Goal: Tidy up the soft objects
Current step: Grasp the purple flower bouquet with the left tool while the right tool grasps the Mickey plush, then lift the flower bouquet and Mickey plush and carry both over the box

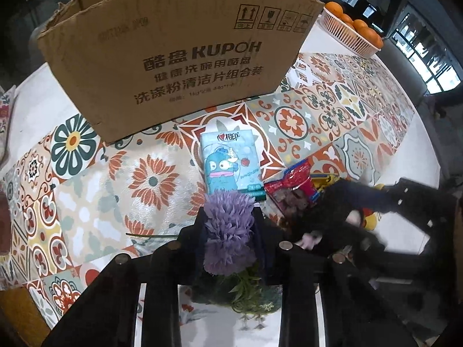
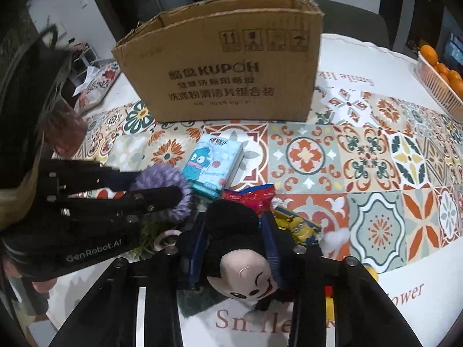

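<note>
On the tiled counter (image 2: 361, 150) before the open box (image 2: 220, 69), the left tool (image 1: 230, 231) pinches a purple flower (image 1: 228, 225) while the right tool (image 2: 235, 248) clamps a plush mouse (image 2: 240, 260), both just beside the tissue pack (image 2: 214, 164).

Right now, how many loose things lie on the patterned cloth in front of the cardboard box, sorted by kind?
Soft toys: 1, the black mouse plush, in the right gripper
Fake flowers: 1, the purple flower, in the left gripper
Tissue packs: 1, the blue tissue pack
Snack packets: 2, the red packet and the yellow minion packet
Total: 5
</note>
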`<state>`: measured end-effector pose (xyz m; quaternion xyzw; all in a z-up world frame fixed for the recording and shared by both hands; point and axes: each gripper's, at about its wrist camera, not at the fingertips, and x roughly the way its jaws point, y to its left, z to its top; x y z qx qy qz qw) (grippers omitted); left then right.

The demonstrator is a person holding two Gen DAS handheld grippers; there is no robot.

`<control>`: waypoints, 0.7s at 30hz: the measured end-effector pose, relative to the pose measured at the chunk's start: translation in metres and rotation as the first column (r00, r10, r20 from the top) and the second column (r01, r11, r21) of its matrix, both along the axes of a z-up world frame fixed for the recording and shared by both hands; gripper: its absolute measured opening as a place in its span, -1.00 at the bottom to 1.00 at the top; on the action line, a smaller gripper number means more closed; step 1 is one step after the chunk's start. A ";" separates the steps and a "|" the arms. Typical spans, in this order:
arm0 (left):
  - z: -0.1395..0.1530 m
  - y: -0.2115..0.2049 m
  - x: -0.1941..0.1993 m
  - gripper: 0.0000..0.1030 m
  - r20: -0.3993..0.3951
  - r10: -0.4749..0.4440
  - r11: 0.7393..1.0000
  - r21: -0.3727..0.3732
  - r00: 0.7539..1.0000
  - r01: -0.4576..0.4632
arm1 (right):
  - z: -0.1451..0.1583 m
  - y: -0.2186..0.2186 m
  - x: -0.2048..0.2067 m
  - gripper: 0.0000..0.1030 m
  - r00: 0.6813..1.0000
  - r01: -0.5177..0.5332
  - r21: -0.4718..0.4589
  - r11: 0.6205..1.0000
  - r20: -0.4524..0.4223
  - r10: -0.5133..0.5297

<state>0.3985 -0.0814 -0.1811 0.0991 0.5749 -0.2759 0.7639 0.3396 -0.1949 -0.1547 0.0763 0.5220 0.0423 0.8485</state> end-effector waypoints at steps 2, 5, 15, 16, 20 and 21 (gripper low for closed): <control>0.003 0.001 -0.005 -0.50 0.020 0.006 1.000 0.009 1.000 -0.006 | 0.005 -0.004 -0.003 -0.34 1.000 0.013 -0.006 1.000 0.018 -0.013; 0.009 0.004 -0.012 -0.52 0.050 0.028 1.000 -0.004 0.998 -0.028 | 0.013 -0.008 -0.008 -0.35 0.998 0.035 0.001 0.999 0.043 -0.035; 0.034 0.008 -0.035 -0.52 0.145 0.082 0.997 -0.018 0.986 -0.080 | 0.032 -0.017 -0.029 -0.36 0.994 0.070 0.013 0.997 0.087 -0.071; 0.037 0.008 -0.038 -0.52 0.142 0.084 0.996 -0.028 0.986 -0.081 | 0.035 -0.018 -0.031 -0.36 0.993 0.073 0.015 0.997 0.092 -0.074; 0.050 0.008 -0.048 -0.52 0.167 0.091 0.995 -0.066 0.982 -0.081 | 0.047 -0.020 -0.039 -0.36 0.990 0.075 0.028 0.997 0.120 -0.078; 0.053 0.008 -0.050 -0.52 0.172 0.094 0.994 -0.072 0.981 -0.083 | 0.051 -0.020 -0.041 -0.36 0.988 0.076 0.028 0.997 0.129 -0.079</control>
